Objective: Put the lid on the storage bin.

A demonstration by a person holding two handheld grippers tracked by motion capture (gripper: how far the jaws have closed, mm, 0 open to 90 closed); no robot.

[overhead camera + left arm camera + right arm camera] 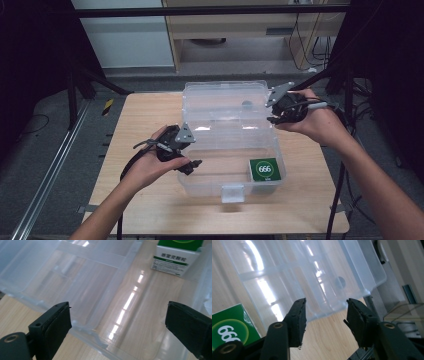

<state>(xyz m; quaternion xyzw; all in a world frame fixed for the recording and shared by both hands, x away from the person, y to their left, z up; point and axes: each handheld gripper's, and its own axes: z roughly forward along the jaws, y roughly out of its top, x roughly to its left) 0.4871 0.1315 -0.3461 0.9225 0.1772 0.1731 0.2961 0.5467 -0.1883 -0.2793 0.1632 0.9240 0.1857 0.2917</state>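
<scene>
- Cataloguing first the clear plastic box [230,150]: we find it in the middle of the wooden table [145,120], latch side toward the person, lid [225,102] swung back and standing up behind the tray, so the inside lies open to both hands.
- Green carton [264,169], marked 666: we log it standing inside the tray, in the near right corner against the wall, top face up; we judge it is stowed there so the lid can come down over it.
- Left gripper [192,165]: we note it just beside the tray's near left wall, jaws released and standing wide, nothing between them. In the left gripper view the pads [56,326] frame the tray's rim and floor; we judge this hand waits to steady the box.
- Right gripper [275,119]: we note it raised at the lid's right edge. In the right gripper view the jaws stand part-closed, the lid's corner [372,283] beyond their tips, no pad pressing on it.
- Purpose, as we read it: the right hand is placed to take the lid's edge and fold it shut, which has not yet begun.
</scene>
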